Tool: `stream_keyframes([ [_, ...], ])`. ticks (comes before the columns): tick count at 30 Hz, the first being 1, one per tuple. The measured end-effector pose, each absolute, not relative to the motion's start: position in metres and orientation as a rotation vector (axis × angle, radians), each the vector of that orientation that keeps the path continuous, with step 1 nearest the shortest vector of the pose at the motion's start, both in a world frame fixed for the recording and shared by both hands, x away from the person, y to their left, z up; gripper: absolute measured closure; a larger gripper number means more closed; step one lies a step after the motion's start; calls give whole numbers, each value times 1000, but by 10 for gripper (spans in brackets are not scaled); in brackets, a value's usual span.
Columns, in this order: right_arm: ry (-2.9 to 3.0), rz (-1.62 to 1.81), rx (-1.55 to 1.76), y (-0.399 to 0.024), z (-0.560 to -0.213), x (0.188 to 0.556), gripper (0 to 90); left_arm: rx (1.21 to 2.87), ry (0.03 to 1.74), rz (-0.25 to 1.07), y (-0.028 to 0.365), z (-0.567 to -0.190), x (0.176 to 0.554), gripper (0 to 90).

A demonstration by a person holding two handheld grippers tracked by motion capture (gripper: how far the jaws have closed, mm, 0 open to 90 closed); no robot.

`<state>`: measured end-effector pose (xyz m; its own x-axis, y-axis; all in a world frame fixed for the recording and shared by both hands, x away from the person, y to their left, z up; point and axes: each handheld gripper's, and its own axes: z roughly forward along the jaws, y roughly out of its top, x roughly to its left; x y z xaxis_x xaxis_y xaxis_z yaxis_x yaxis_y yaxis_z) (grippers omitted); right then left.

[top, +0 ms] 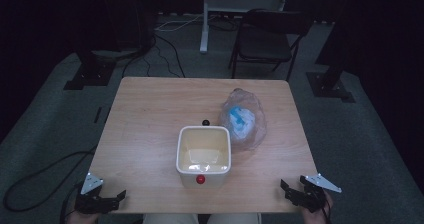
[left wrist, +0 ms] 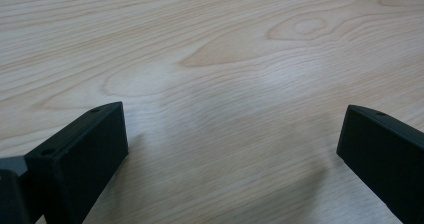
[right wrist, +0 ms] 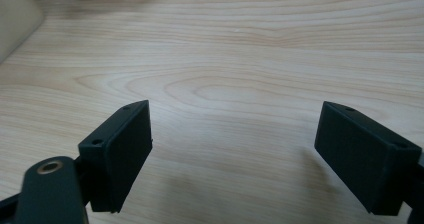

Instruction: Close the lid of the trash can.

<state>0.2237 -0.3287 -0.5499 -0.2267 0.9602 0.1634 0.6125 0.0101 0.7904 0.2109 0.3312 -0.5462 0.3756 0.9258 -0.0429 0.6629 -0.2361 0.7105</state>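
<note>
Wooden bench [top: 145, 134] carries a cream square tub [top: 204, 154] near its middle, with a small red knob [top: 201, 180] on the tub's near wall and a clear plastic bag [top: 243, 118] holding something blue and white just beside its far right corner. Well apart from the tub, the left hand-held gripper [top: 114, 200] rests at the near left bench corner and the right hand-held gripper [top: 292, 190] at the near right corner. Both have their jaws spread wide with bare wood between them.

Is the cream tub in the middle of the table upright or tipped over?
Upright: the tub stands on its base, its open mouth facing up, inside looking empty.
</note>
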Motion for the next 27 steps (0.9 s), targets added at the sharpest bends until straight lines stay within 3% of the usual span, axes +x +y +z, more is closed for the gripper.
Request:
stream_keyframes([
  [9, 1782, 1084, 1640, -341, -553, 217, 146, 1951, 1425, 605, 340, -547, 206, 5],
  [18, 1696, 1052, 1653, -344, -555, 217, 146, 1898, 1434, 585, 343, -548, 203, 5],
  [27, 1690, 1055, 1650, -343, -556, 217, 146, 1971, 1396, 637, 335, -548, 202, 5],
])
